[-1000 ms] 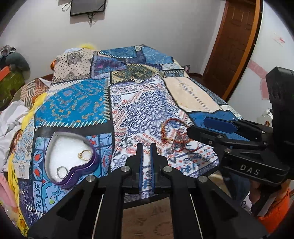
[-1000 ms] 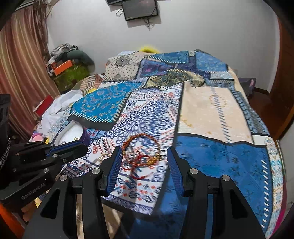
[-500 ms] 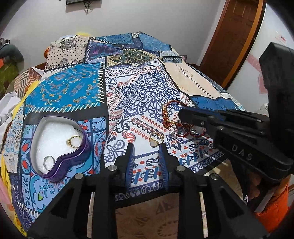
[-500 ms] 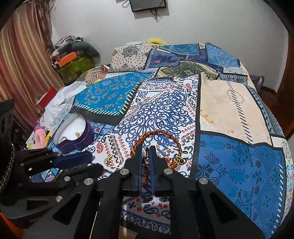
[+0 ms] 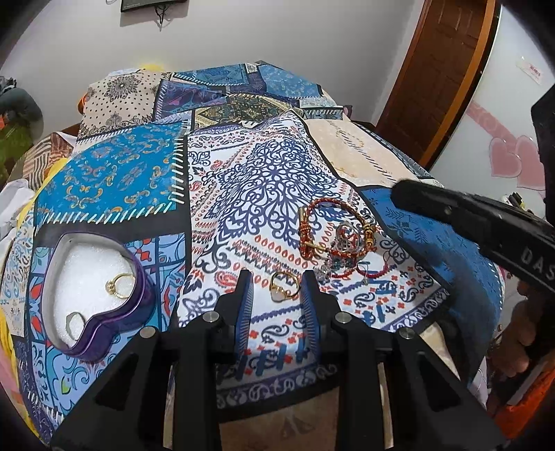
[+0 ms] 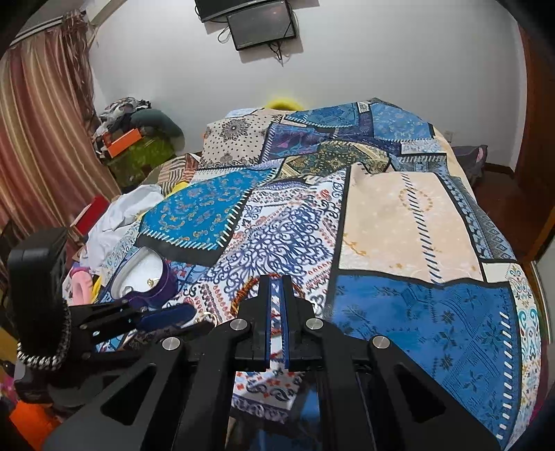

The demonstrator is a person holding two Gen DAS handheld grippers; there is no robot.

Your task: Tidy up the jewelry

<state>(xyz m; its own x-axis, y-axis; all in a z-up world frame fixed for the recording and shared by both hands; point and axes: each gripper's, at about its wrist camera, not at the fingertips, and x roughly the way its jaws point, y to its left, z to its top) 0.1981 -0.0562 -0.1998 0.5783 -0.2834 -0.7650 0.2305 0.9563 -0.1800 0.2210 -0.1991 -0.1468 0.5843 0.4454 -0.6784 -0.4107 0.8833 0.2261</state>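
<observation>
Patchwork bedspread (image 5: 263, 180) low in frame: gold ring (image 5: 285, 285), light and slippery, between half-spread left gripper (image 5: 277, 298); right gripper (image 6: 276, 312) pinched tight, contents unclear.

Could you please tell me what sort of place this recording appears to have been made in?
Most likely a bedroom in a home. The work surface is a bed under a patchwork bedspread, a screen hangs on the wall above it, and a striped curtain and piled clothes stand to one side.
</observation>
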